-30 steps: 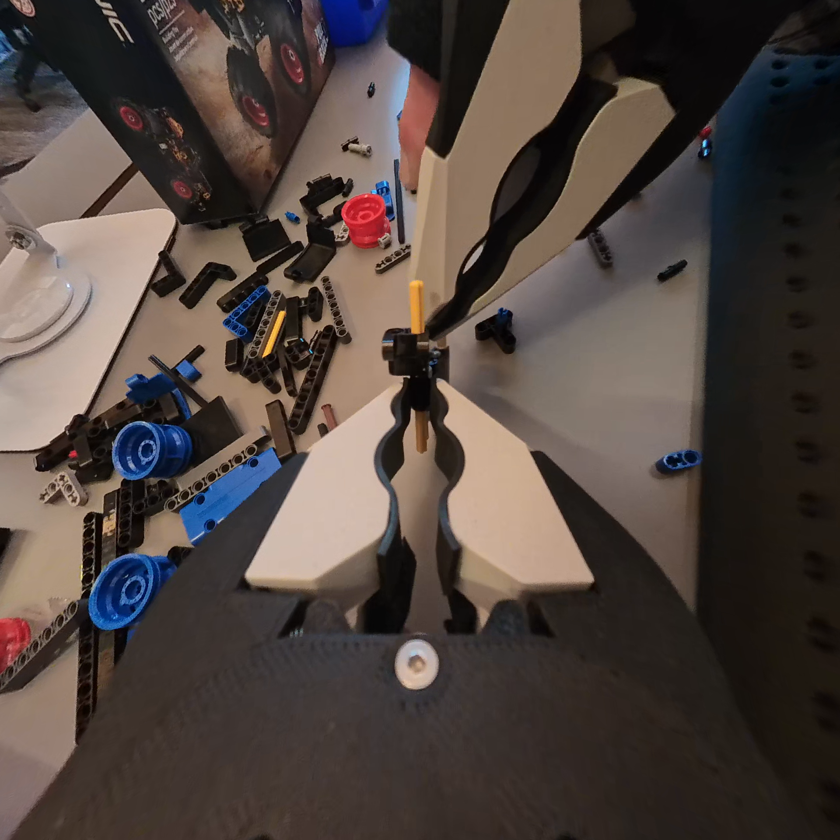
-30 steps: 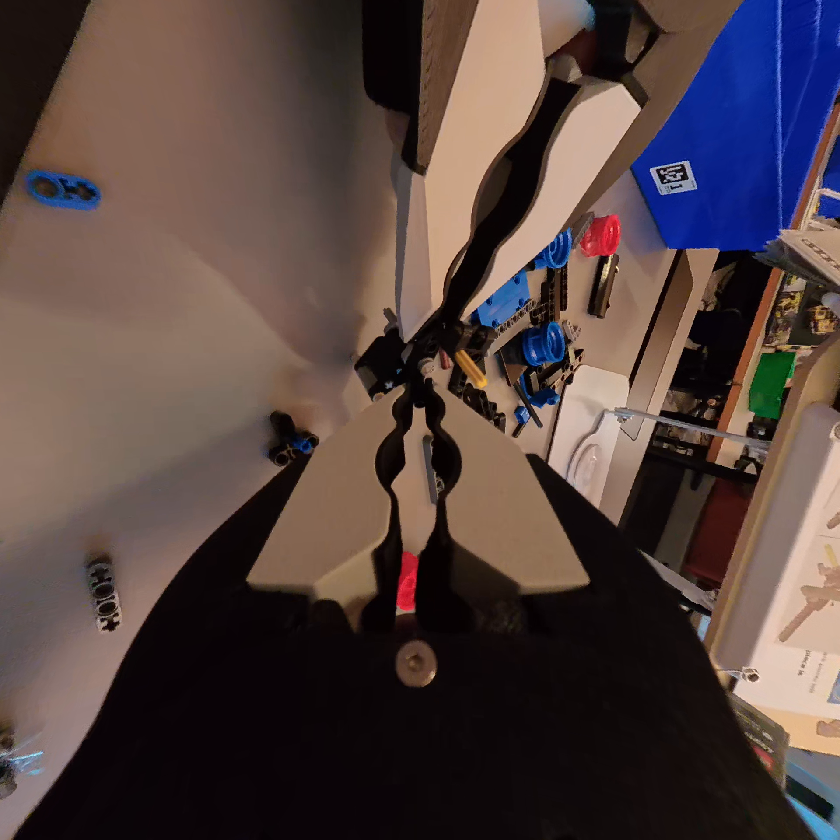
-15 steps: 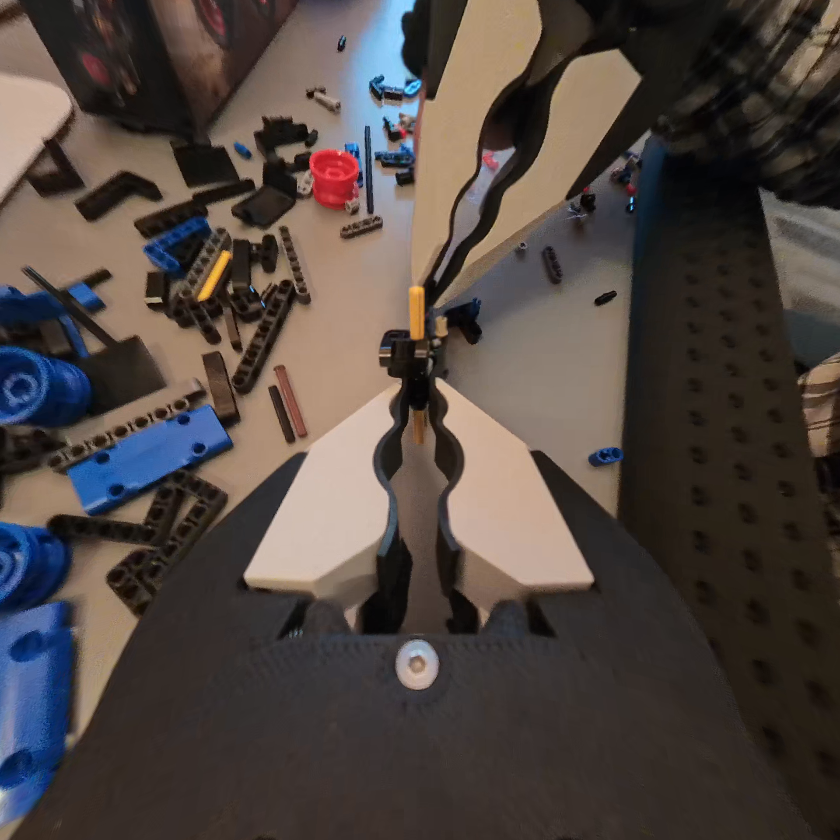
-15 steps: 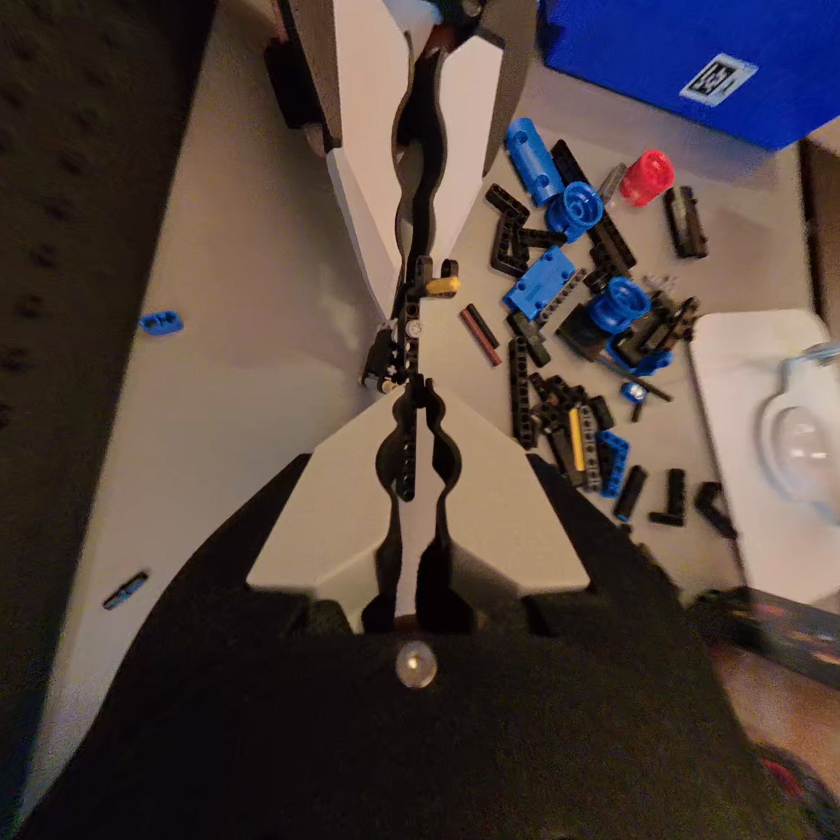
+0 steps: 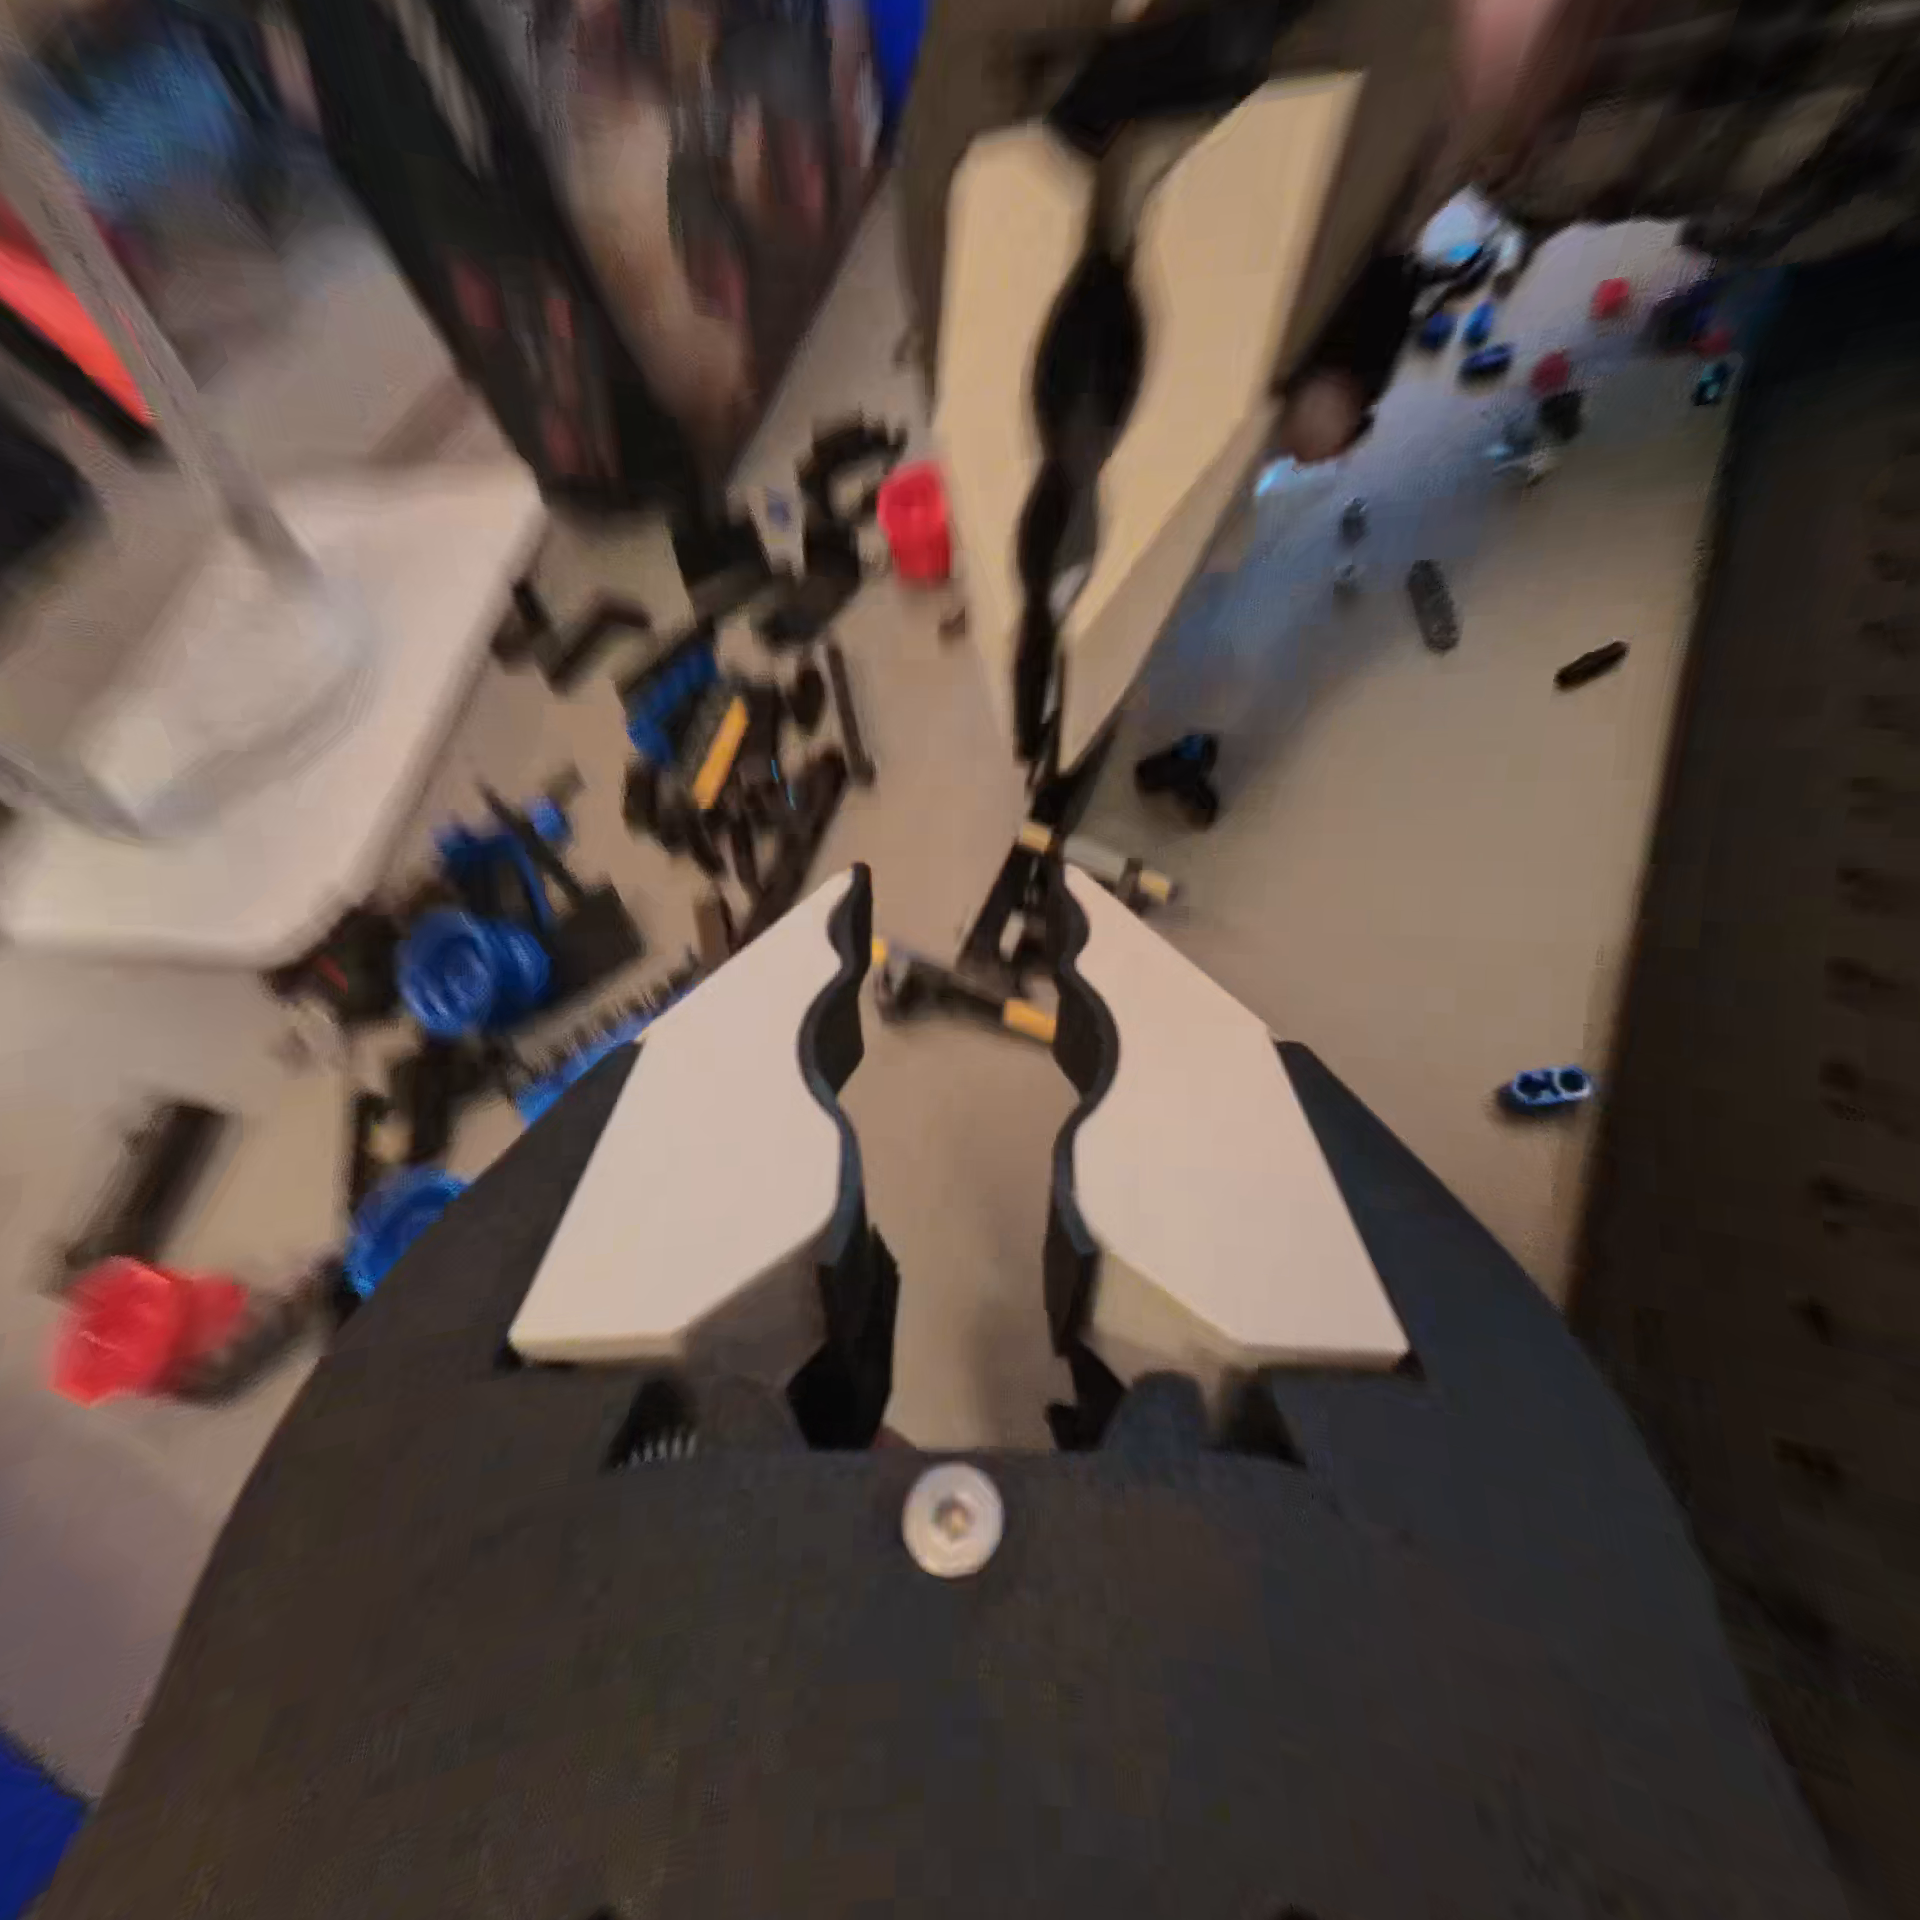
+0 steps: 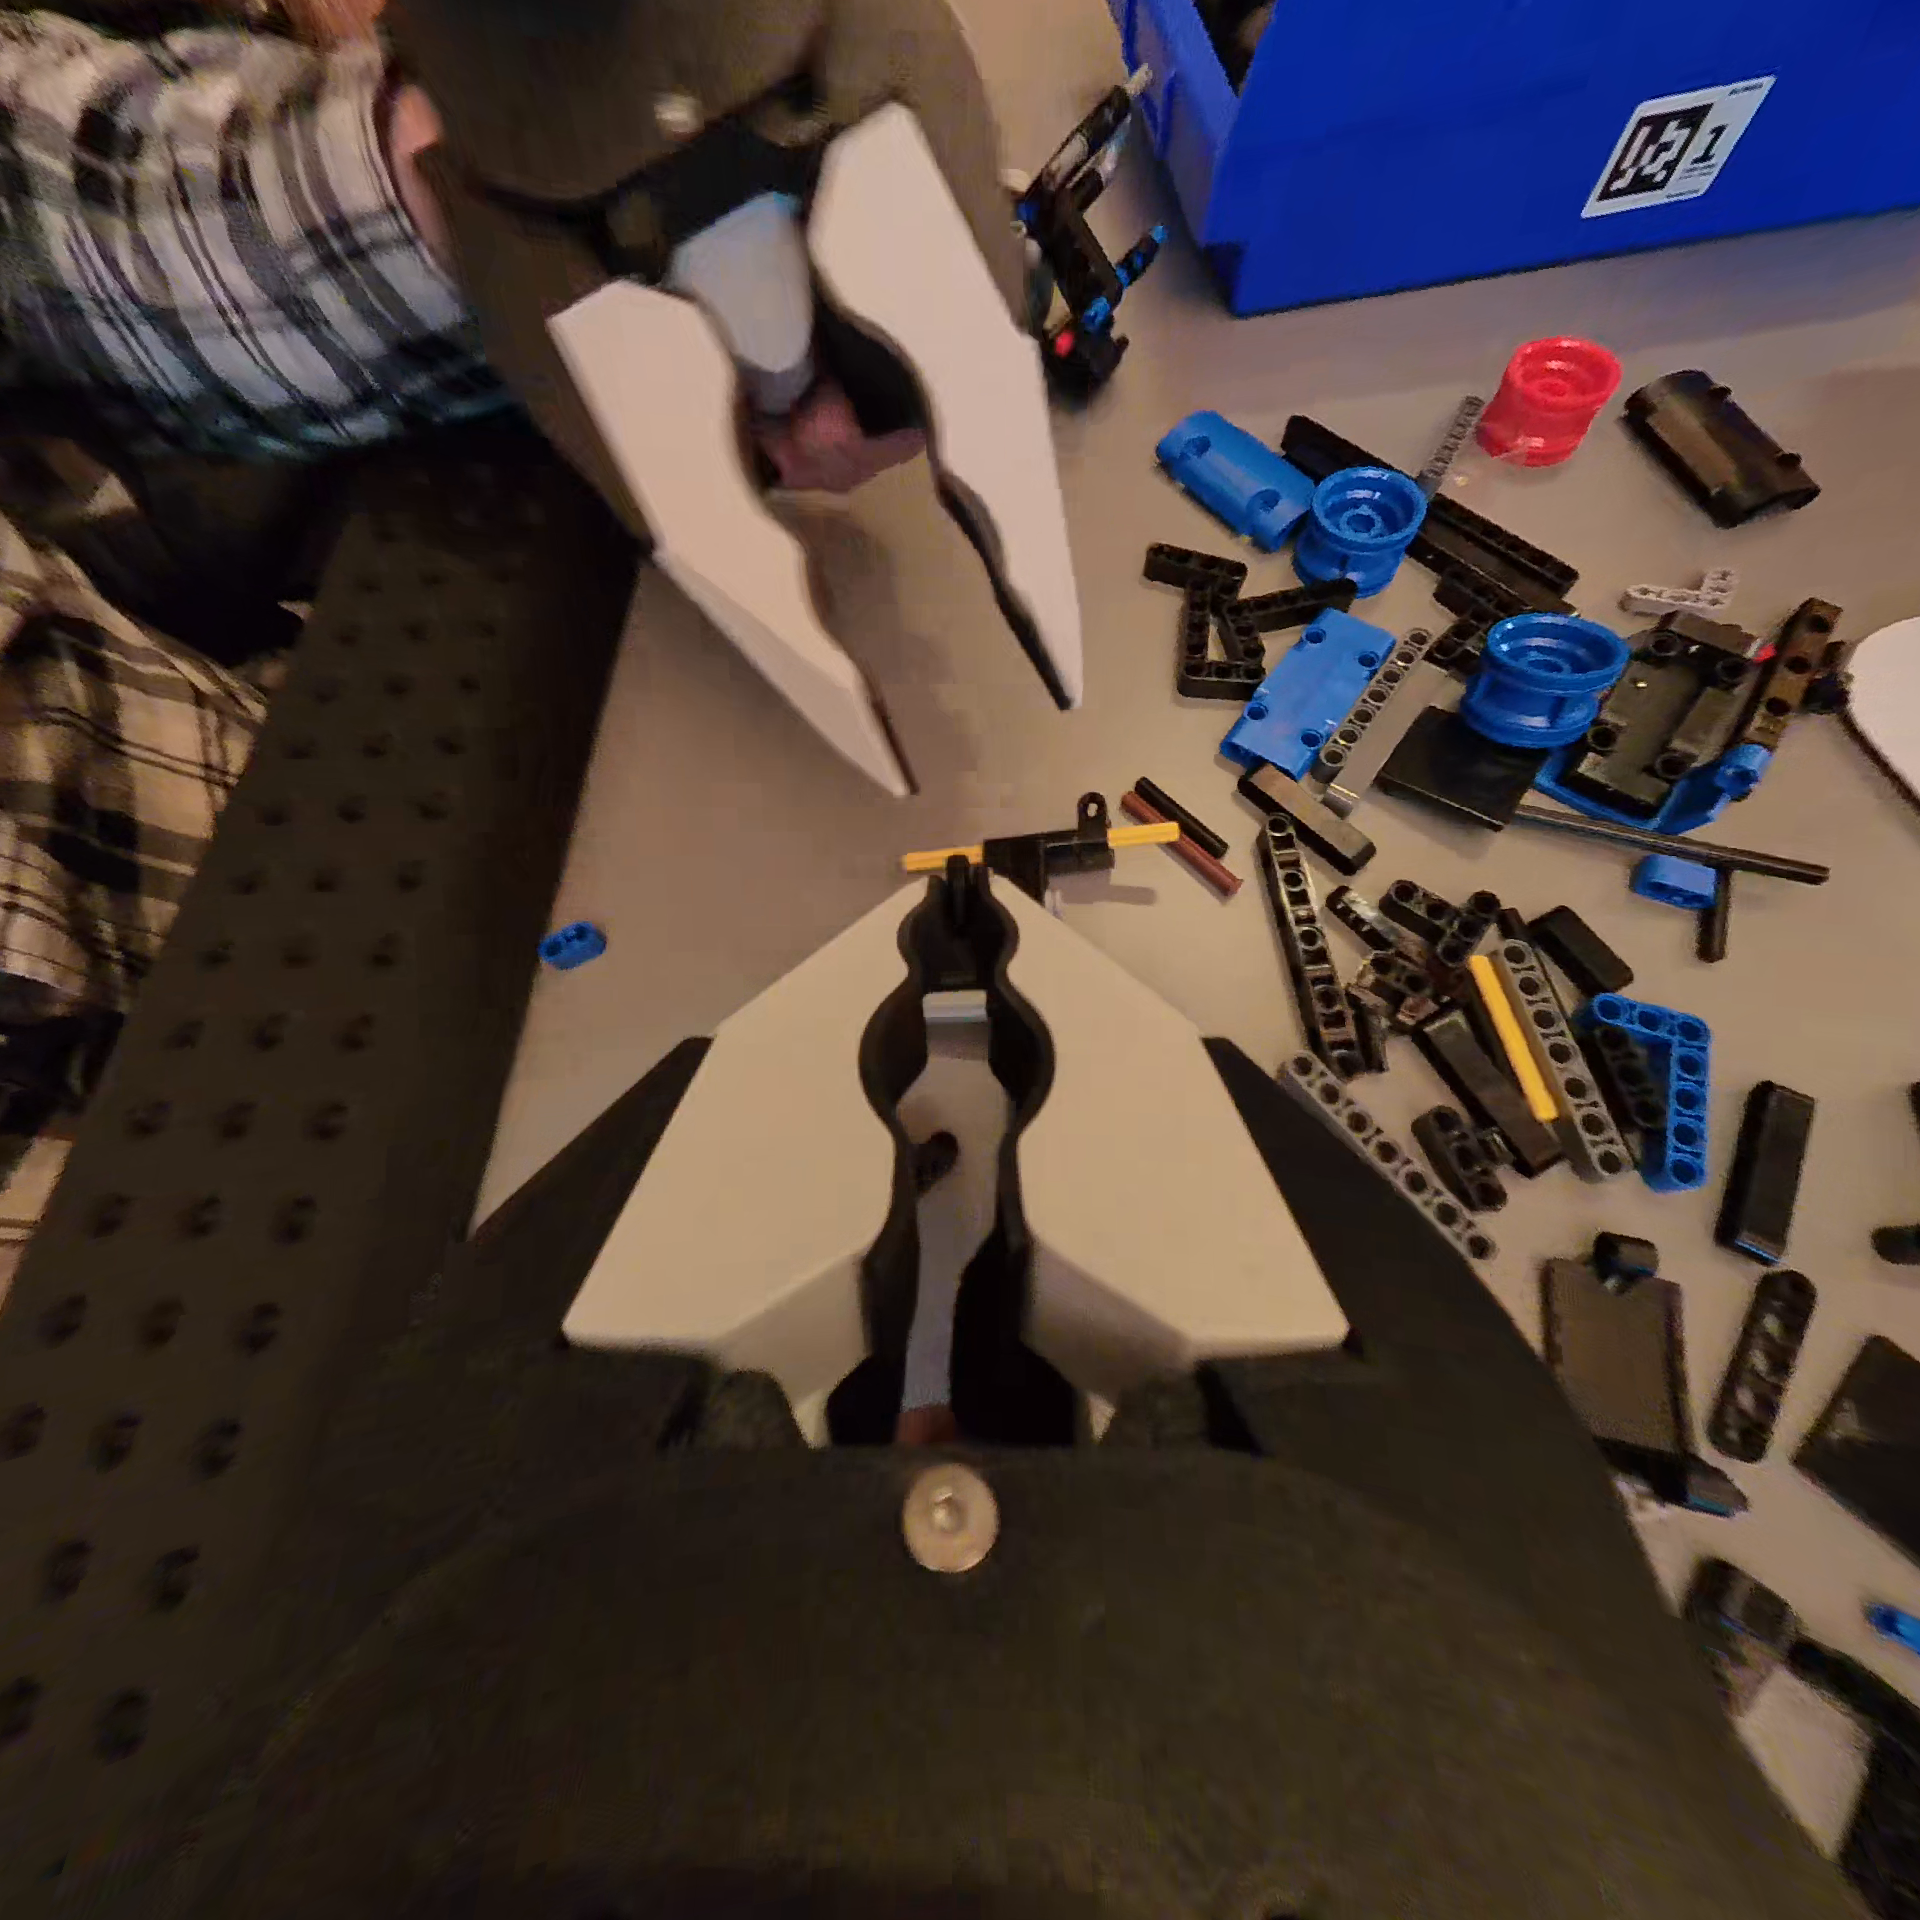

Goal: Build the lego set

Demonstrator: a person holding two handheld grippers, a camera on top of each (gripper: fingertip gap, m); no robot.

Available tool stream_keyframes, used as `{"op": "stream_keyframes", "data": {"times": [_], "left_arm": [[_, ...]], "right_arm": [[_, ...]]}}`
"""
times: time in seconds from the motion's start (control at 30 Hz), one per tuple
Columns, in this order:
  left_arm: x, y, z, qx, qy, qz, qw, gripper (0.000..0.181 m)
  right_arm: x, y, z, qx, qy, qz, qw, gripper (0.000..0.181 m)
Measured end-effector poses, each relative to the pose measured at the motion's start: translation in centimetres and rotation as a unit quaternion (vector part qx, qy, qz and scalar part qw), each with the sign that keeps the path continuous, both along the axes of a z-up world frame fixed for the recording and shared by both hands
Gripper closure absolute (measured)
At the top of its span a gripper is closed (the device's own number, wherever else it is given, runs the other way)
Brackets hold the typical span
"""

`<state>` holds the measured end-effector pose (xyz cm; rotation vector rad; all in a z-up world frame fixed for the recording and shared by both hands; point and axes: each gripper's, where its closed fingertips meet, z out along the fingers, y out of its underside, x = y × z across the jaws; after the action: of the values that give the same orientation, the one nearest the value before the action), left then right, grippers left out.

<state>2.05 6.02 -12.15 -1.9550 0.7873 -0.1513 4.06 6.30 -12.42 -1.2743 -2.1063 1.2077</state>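
Observation:
A small black assembly with a yellow axle [image 6: 1049,847] through it is held just above the grey table [image 6: 727,883]. My right gripper [image 6: 961,894] is shut on the assembly's black end, with the axle lying crosswise in front of its tips. My left gripper [image 6: 977,738] is open and empty, a little beyond and above the assembly. The left wrist view is blurred. In it my left gripper [image 5: 961,894] stands open, with the assembly [image 5: 1013,935] between and beyond its tips. My right gripper [image 5: 1039,764] reaches down to the assembly from above.
Loose black, blue and grey parts [image 6: 1455,987] cover the table to the right, with blue wheels [image 6: 1543,675] and a red wheel [image 6: 1548,400]. A blue bin [image 6: 1455,156] stands at the back. A black perforated mat [image 6: 312,935] borders the left. The set's box [image 5: 675,260] and a white stand base [image 5: 260,707] show in the left wrist view. Both grippers' tips are close together, under 4 cm apart.
My left gripper has opened, let go of the yellow axle and drawn back. My right gripper keeps the assembly and has turned, so the axle now lies crosswise.

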Motion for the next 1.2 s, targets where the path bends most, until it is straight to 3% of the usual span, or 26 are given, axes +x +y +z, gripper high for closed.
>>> {"op": "stream_keyframes", "data": {"times": [0.03, 0.13, 0.3, 0.63, 1.2], "left_arm": [[0.5, 0.1, 1.0, 0.051, 0.043, -0.008, 0.998, 0.153], [2.2, 0.0, 1.2, 0.124, 0.15, -0.044, 0.98, 0.161], [2.5, 0.5, 1.6, 0.172, 0.213, -0.044, 0.961, 0.178], [2.4, 0.6, 3.5, 0.225, 0.208, -0.023, 0.952, 0.179], [2.5, 0.6, 3.7, 0.228, 0.186, -0.026, 0.955, 0.179]], "right_arm": [[0.0, -0.1, 0.1, -0.014, -0.003, 0.0, 1.0, 0.178], [0.0, -0.5, 0.9, -0.056, 0.0, 0.002, 0.998, 0.178], [0.2, -0.8, 2.0, -0.104, 0.008, 0.002, 0.995, 0.178], [-0.1, -0.5, 3.9, -0.159, 0.04, -0.01, 0.986, 0.172], [0.2, -0.5, 4.4, -0.182, 0.053, -0.001, 0.982, 0.177]]}}
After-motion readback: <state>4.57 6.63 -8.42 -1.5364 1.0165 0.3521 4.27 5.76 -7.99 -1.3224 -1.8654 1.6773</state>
